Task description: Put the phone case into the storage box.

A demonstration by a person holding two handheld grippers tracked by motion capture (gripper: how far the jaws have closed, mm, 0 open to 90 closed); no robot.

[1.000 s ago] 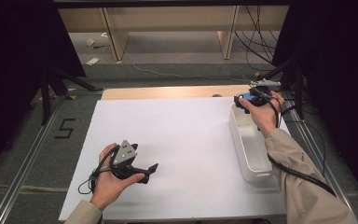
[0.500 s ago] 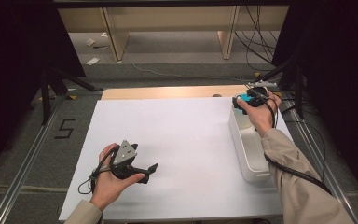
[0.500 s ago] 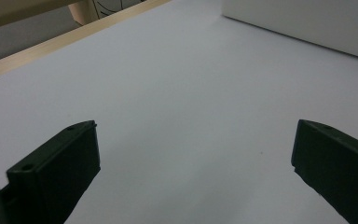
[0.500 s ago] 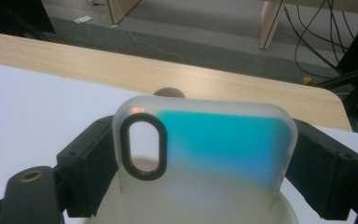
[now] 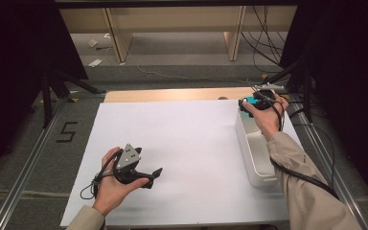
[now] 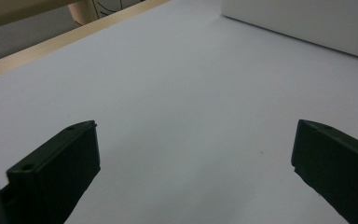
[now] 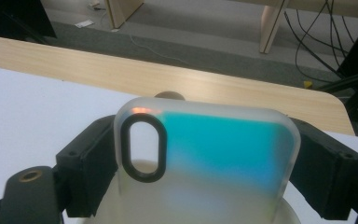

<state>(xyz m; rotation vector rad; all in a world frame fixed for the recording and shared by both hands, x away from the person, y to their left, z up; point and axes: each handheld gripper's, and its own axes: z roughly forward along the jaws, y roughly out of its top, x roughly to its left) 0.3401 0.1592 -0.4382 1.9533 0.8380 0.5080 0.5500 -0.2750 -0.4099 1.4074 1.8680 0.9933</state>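
I see the bench (image 5: 187, 143) under its white sheet, and the long white bin (image 5: 251, 148) lying along its right edge. My right tongs (image 7: 200, 163) hold a translucent phone case (image 7: 205, 154) with a teal back and a dark-rimmed oval camera cutout; a jaw presses on each long edge, so they stand wide but gripped. In the high view that case (image 5: 252, 101) sits over the far end of the bin. My left tongs (image 6: 191, 158) rest low over the near left of the bench, jaws spread wide with nothing between them, well apart from the bin. Nothing stands between the two.
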